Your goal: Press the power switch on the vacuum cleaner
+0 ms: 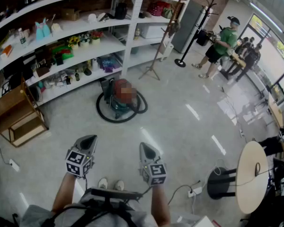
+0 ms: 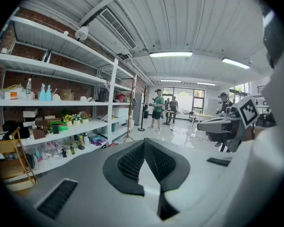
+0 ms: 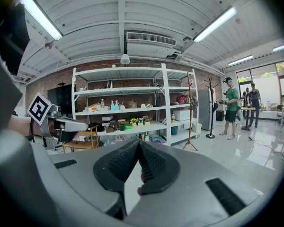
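Head view: the person stood on the pale glossy floor (image 1: 189,126) with both tools held low and side by side in front of the body, shoe tips (image 1: 102,183) visible between them. Left gripper (image 1: 87,141): clenched, holding nothing; in the left gripper view its ribbed pads (image 2: 130,163) met at the tip with only the room behind them. Right gripper (image 1: 146,149): likewise clenched and empty; in the right gripper view its pads (image 3: 121,162) met at the tip. Both pointed forward, toward the shelves. The vacuum cleaner (image 1: 114,107) sat on the floor well ahead of both grippers, just in front of the white shelving unit (image 1: 128,37), near its upright post; neither gripper touched it. A black hose (image 1: 103,114) lay looped in a ring around its base. The switch could not be made out, as part of the body was covered by a blur patch. A wooden chair (image 1: 14,118) stood at the left end of the shelves, and a round table (image 1: 252,174) at the right edge. A person in a green shirt (image 1: 223,42) stood far back, near a coat stand (image 1: 194,37).
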The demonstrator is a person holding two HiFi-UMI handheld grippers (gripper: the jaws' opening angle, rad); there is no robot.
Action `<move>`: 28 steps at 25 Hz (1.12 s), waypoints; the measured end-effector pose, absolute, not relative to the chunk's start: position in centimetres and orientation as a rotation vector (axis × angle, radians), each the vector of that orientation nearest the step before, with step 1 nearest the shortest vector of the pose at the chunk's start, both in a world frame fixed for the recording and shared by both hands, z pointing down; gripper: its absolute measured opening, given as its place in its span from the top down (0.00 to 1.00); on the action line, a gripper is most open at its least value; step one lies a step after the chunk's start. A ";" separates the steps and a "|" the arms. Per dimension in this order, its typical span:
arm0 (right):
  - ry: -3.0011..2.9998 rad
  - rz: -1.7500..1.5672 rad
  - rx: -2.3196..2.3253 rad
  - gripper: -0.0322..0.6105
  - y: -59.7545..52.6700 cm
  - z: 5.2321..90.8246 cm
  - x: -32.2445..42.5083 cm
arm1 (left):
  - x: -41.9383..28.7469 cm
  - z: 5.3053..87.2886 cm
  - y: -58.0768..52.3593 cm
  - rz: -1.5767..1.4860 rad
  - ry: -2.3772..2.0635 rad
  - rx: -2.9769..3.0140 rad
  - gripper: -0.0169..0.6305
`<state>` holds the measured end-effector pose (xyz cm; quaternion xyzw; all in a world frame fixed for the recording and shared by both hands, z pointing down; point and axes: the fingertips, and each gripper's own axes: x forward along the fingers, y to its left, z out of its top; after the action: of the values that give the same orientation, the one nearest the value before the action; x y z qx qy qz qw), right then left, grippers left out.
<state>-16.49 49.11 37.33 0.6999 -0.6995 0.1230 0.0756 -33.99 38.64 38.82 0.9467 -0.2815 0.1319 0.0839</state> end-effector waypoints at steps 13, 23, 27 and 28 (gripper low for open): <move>-2.080 0.387 2.095 0.94 49.5 38.2 -16.0 | -33.4 39.1 38.9 0.395 -0.830 2.826 0.96; -2.076 0.362 2.072 0.94 49.8 38.7 -14.6 | -31.6 39.2 39.4 0.410 -0.829 2.834 0.96; -2.087 0.364 2.061 0.94 50.0 39.2 -13.7 | -30.4 39.4 39.7 0.419 -0.835 2.828 0.96; -2.091 0.365 2.059 0.94 50.0 39.3 -13.4 | -30.1 39.4 39.8 0.417 -0.839 2.829 0.96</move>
<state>-13.36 50.01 39.27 0.6933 -0.7041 0.1228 0.0918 -30.14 39.83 39.40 0.9462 -0.2805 0.1395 0.0808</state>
